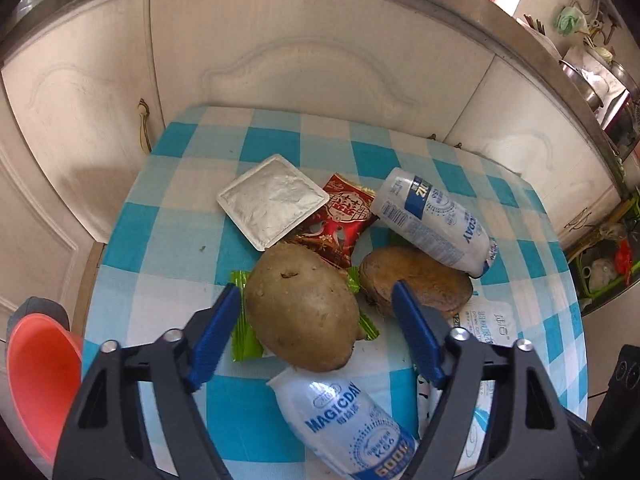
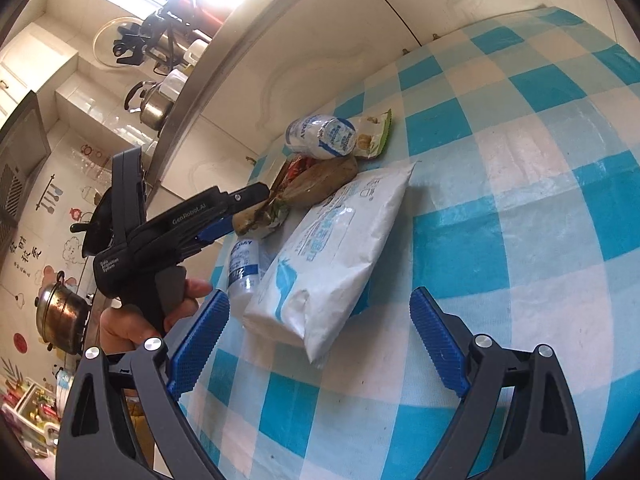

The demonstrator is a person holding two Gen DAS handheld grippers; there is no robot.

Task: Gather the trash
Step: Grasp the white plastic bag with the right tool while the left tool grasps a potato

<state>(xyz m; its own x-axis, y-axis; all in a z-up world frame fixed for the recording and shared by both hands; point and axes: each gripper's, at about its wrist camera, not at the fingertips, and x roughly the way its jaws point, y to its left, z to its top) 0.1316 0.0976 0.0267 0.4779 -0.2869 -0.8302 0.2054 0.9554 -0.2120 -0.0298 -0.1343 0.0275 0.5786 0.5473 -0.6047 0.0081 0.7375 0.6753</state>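
On the blue-checked tablecloth (image 1: 168, 248) lies a heap: a potato (image 1: 302, 308) on a green wrapper (image 1: 244, 340), a brown sweet potato (image 1: 416, 284), a red snack packet (image 1: 344, 220), a silver sachet (image 1: 272, 200), two white-blue MAGICDAY bottles (image 1: 432, 224) (image 1: 344, 420). My left gripper (image 1: 316, 300) is open, its jaws on either side of the potato, not touching it. In the right wrist view my right gripper (image 2: 320, 312) is open and empty just before a white plastic bag (image 2: 328, 248). The left gripper (image 2: 236, 216) shows there at the heap.
White cabinet doors (image 1: 320, 60) rise behind the table under a counter edge. An orange-red bin (image 1: 40, 384) stands at the table's left. Pots and kitchenware (image 2: 152, 104) sit on the counter. A green-white snack bag (image 2: 372, 136) lies behind the far bottle.
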